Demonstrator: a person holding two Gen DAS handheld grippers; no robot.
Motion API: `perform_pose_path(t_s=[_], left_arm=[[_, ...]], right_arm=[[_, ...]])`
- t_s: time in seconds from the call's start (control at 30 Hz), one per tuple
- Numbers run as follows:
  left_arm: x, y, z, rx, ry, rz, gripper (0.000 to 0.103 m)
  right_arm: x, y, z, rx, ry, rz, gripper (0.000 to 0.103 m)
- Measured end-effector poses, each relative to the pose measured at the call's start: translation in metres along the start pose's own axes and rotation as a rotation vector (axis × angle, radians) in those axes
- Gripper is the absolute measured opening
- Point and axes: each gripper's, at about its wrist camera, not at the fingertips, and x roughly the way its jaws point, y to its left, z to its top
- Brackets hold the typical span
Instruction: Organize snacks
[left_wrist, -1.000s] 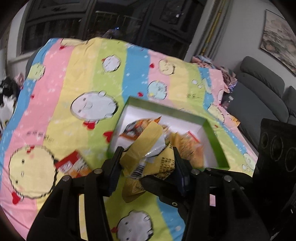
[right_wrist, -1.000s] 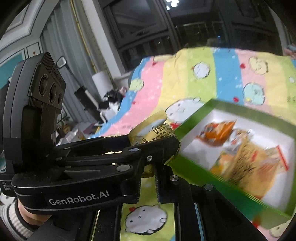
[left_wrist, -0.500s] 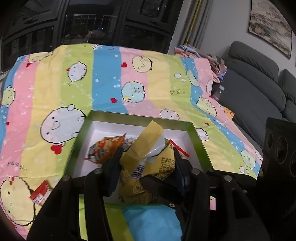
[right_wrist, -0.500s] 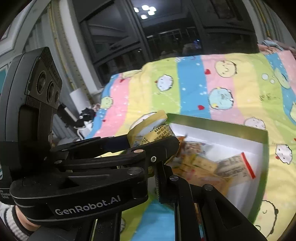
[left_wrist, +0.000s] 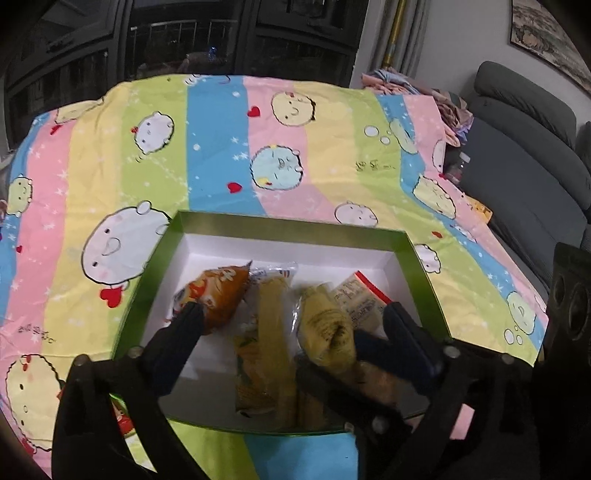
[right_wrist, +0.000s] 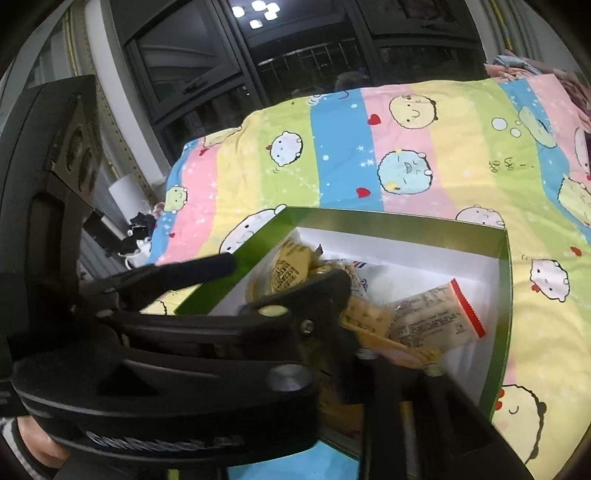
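Note:
A green box with a white inside (left_wrist: 288, 225) lies on the striped cartoon blanket; it also shows in the right wrist view (right_wrist: 506, 280). In it lie an orange packet (left_wrist: 218, 295), yellow packets (left_wrist: 273, 332) and a pale packet with a red edge (right_wrist: 436, 317). My left gripper (left_wrist: 295, 325) is open over the box, and a crumpled yellow packet (left_wrist: 325, 328) lies between its fingers, loose. In the right wrist view the left gripper (right_wrist: 288, 269) fills the foreground. The right gripper's own fingers are hidden behind it.
The blanket (left_wrist: 221, 140) covers the surface all round the box. A red packet (left_wrist: 122, 421) lies on it at the box's near left corner. A grey sofa (left_wrist: 524, 155) stands to the right. Dark windows are behind.
The left gripper has opened over the box and let go of the yellow packet, which has dropped among the others. Both cameras have moved closer over the box.

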Motion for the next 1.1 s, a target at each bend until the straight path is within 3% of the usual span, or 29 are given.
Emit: perform_pose_path(t_s=[0.1,0.2,0.63,0.93,1.1], left_arm=[[-0.009,0.005,0.001,0.004,-0.027,0.056,0.103],[-0.021,0.012,0.000,-0.013,-0.052,0.102,0.103],[-0.065,0.051,-0.015,-0.134,-0.089,0.152,0.103],[-0.080,0.081,-0.030,-0.208,-0.077,0.172,0.103],[-0.082,0.120,-0.050,-0.305,-0.047,0.173,0.102]], right_arm=[[-0.005,0.001,-0.001,0.004,-0.007,-0.027,0.073],[-0.014,0.003,-0.003,0.002,-0.023,-0.033,0.077],[-0.046,0.036,-0.009,-0.045,-0.050,0.023,0.078],[-0.032,0.065,-0.018,-0.084,0.001,0.073,0.078],[-0.014,0.078,-0.029,-0.100,0.059,0.097,0.078]])
